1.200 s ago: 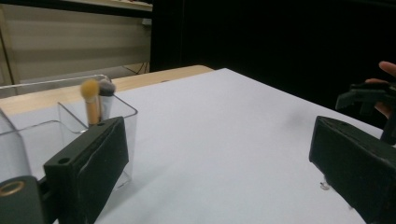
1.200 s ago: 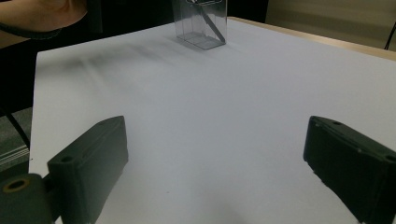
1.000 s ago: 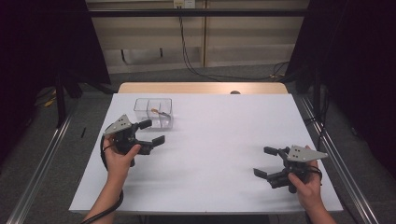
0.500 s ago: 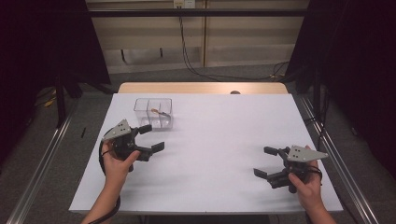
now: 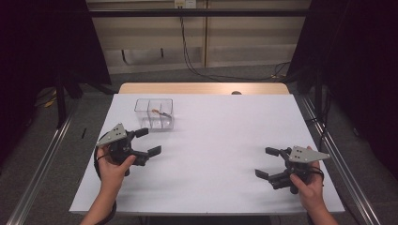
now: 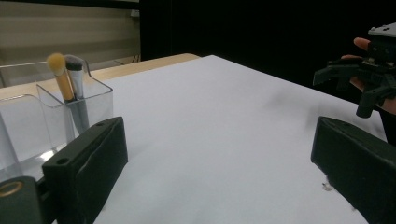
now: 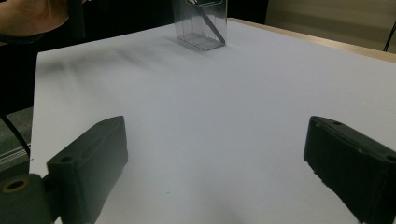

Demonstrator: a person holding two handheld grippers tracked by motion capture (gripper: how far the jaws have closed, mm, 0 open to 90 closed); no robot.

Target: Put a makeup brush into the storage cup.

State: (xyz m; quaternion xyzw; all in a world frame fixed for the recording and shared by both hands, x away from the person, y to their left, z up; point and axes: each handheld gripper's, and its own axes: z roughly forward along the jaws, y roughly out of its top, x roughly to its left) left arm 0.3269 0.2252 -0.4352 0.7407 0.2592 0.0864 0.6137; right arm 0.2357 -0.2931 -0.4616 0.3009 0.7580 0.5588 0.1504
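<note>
A clear plastic organizer box (image 5: 154, 113) with two compartments stands on the white table (image 5: 211, 136) at the back left. Two makeup brushes (image 6: 70, 88) lean in its right compartment, one with a yellow-tan tip, one grey. My left gripper (image 5: 147, 141) hovers just in front of the box, open, nothing between its jaws. My right gripper (image 5: 267, 162) stays near the table's front right, open and empty; it also shows far off (image 6: 369, 77) in the left gripper view. The box (image 7: 201, 23) appears far ahead in the right gripper view.
A wooden strip (image 5: 202, 88) runs along the table's far edge. Metal rails (image 5: 42, 164) flank the table on both sides. Cables (image 5: 197, 56) hang on the wall behind. Dark curtains stand at left and right.
My left gripper has drawn back toward the front of the table, away from the box. The right gripper has held still.
</note>
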